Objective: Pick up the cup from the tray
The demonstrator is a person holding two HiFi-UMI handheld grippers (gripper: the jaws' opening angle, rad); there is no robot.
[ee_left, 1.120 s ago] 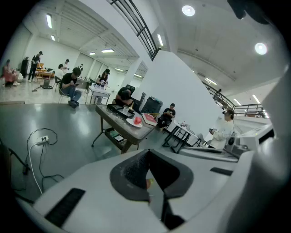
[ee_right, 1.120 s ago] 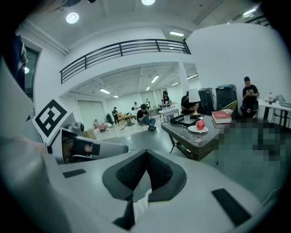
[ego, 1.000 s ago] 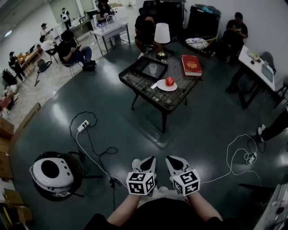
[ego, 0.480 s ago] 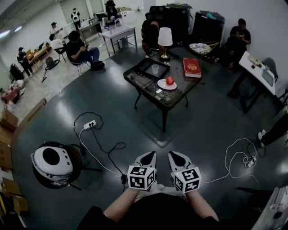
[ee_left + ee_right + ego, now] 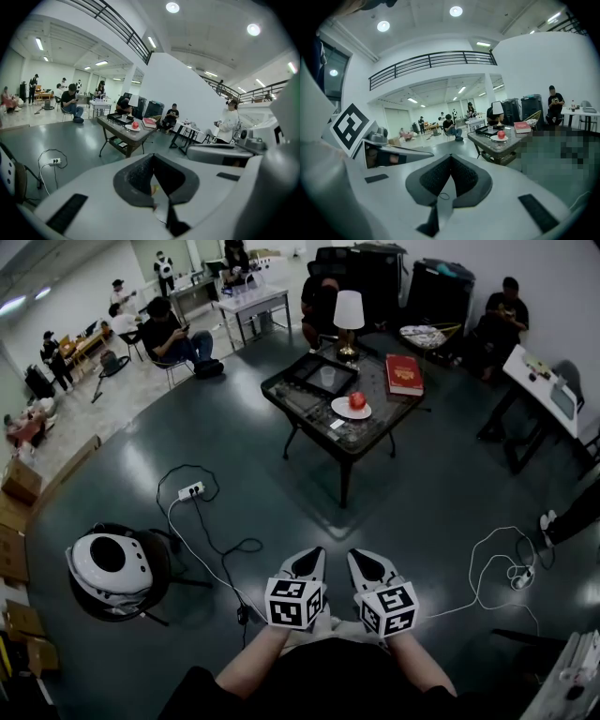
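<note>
**Both tools shut and empty, cup well ahead on the tray**

My left tool (image 5: 307,562) and right tool (image 5: 362,561) are side by side, low in the head view and close to my body. The jaws of each are pressed together and nothing is between them; each tool view shows the same.

The cup (image 5: 490,128) stands in the tray (image 5: 298,377), on the far left part of the counter (image 5: 372,434), well apart from both tools. Near the tray are a lamp (image 5: 349,310), a book (image 5: 404,374) and an apple (image 5: 357,400) on a plate (image 5: 343,412).

Between me and the near corner of the counter the floor (image 5: 309,507) is open. A black cable with a power strip (image 5: 191,490) lies to the left of this way, and a white cable (image 5: 492,554) to the right. A round white thing (image 5: 108,563) on a black stand is at the far left.

In the head view the cup is hard to make out against the dark tray. In both tool views it is very small. In the left tool view, the other tool's body cuts off the right side.
</note>
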